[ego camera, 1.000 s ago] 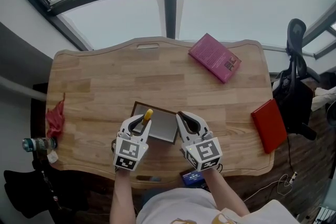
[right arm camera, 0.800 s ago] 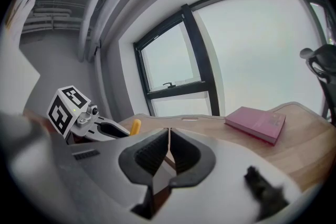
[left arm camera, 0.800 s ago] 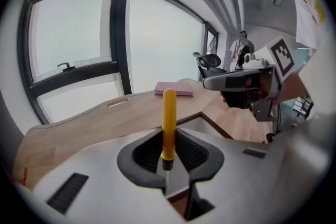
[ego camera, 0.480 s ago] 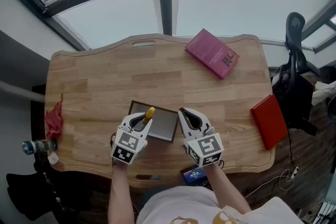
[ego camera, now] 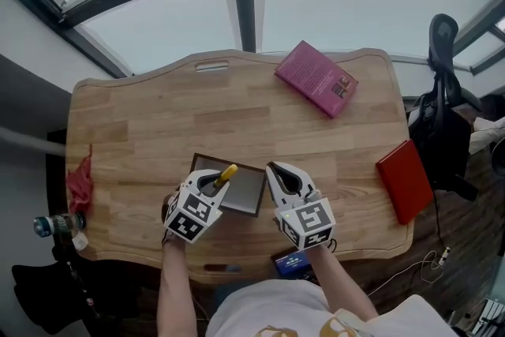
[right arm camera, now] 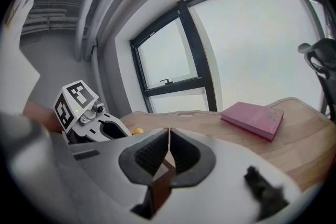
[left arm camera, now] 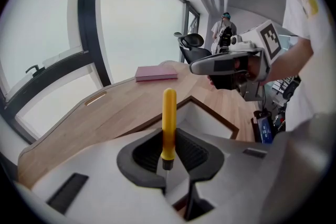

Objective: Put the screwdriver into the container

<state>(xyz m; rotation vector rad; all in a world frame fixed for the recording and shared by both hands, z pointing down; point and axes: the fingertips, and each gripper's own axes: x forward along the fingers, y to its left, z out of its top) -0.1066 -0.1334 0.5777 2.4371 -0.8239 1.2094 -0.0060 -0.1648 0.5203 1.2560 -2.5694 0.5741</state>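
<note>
The screwdriver (ego camera: 226, 174) has a yellow handle, and my left gripper (ego camera: 211, 182) is shut on it near the lower end. In the left gripper view the handle (left arm camera: 168, 122) stands upright between the dark pads. The container (ego camera: 248, 190) is a shallow brown-rimmed tray with a grey floor, right in front of both grippers; the handle pokes over its near left corner. The left gripper view shows the container (left arm camera: 208, 121) just beyond the jaws. My right gripper (ego camera: 281, 174) rests at the tray's right edge, shut and empty, its pads pressed together (right arm camera: 168, 149).
A pink book (ego camera: 316, 78) lies at the table's far right and a red book (ego camera: 404, 181) at the right edge. A red cloth (ego camera: 80, 185) and a bottle (ego camera: 55, 223) sit at the left. An office chair (ego camera: 442, 122) stands beyond the right edge.
My left gripper has turned slightly, tipping the screwdriver's handle a little further right over the container. The right gripper has hardly moved.
</note>
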